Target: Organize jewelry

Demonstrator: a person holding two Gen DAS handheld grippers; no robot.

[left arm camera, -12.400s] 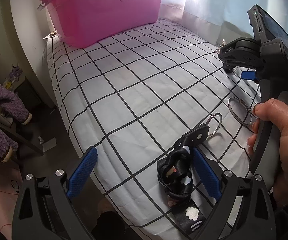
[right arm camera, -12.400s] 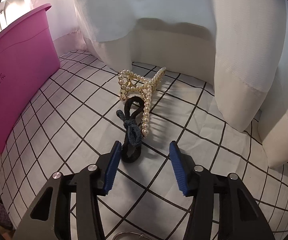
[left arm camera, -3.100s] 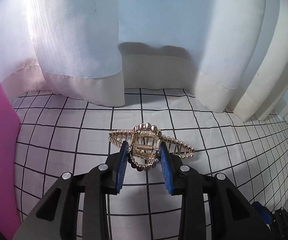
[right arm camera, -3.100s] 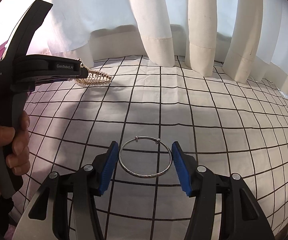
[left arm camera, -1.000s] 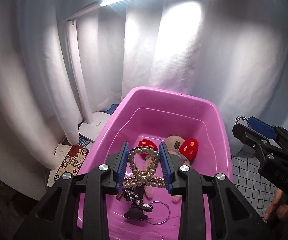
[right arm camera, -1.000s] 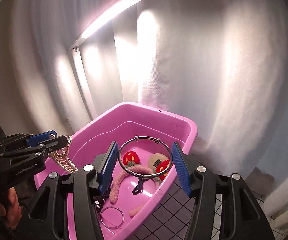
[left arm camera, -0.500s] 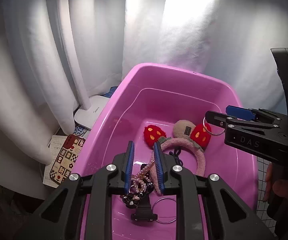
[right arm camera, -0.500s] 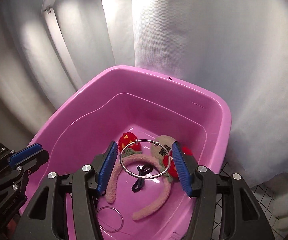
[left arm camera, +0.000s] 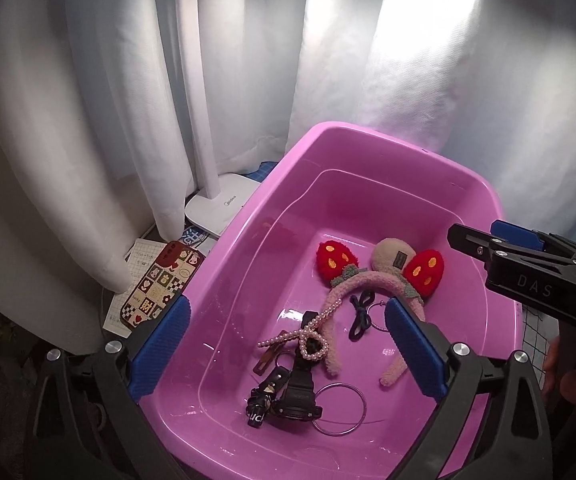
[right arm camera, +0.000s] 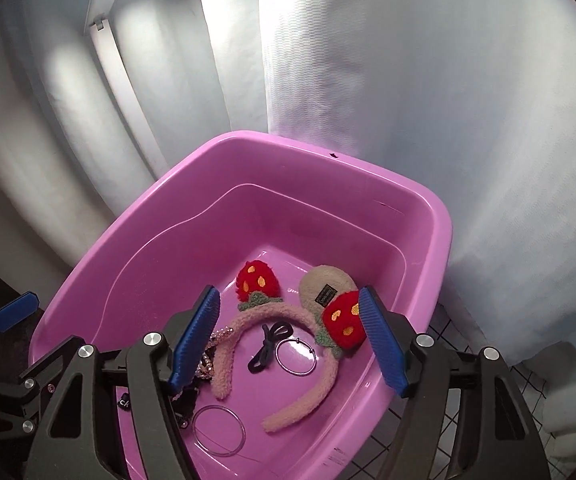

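A pink plastic bin (left arm camera: 372, 138) (right arm camera: 368, 172) holds the jewelry. On its floor lie the pearl hair claw (left arm camera: 308, 336), a pink strawberry headband (left arm camera: 368, 284) (right arm camera: 272, 316), a black hair tie (left arm camera: 358, 318) (right arm camera: 268, 346), a small silver bangle (left arm camera: 376, 318) (right arm camera: 296, 356), a larger silver ring (left arm camera: 340, 408) (right arm camera: 218, 430) and a black lanyard strap (left arm camera: 292, 392). My left gripper (left arm camera: 288, 352) is open and empty above the bin. My right gripper (right arm camera: 292, 340) is open and empty above the bin; it also shows at the right of the left wrist view (left arm camera: 524, 256).
White curtains (left arm camera: 108, 100) hang behind the bin. A white lamp stand (left arm camera: 208, 196) and a patterned phone case (left arm camera: 160, 284) sit left of the bin. The checked bedsheet (right arm camera: 452, 336) lies at the right of the bin.
Both grippers have opened over the bin. The pearl claw dropped from my left gripper and the silver bangle dropped from my right gripper; both now lie on the bin floor.
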